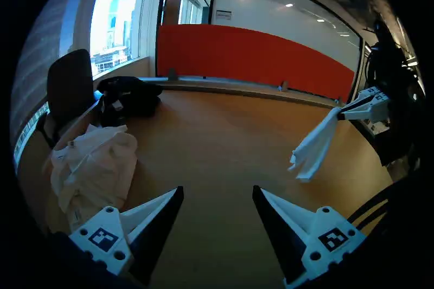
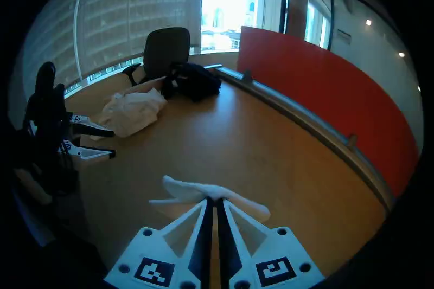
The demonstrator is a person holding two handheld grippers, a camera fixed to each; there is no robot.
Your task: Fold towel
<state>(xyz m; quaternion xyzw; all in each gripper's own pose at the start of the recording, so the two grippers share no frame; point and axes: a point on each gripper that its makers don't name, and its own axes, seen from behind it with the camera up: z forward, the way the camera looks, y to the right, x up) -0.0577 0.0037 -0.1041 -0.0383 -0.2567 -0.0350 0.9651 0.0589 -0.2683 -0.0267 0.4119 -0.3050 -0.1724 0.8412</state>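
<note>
Above open tabletop (image 1: 217,142), towel (image 1: 313,151) edge between right gripper (image 2: 213,201) jaws; left gripper (image 1: 217,191) jaws wide.

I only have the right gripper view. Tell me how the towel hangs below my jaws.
Observer: From the left gripper view, the towel hangs from the right gripper as one narrow, bunched drape, not spread out.
Operator: Check the left gripper.
Observer: The left gripper has its jaws wide open, with bare table between them.
Operator: Report what lies next to it.
Observer: A pile of white cloth sits on the table just left of it in that view.
</note>
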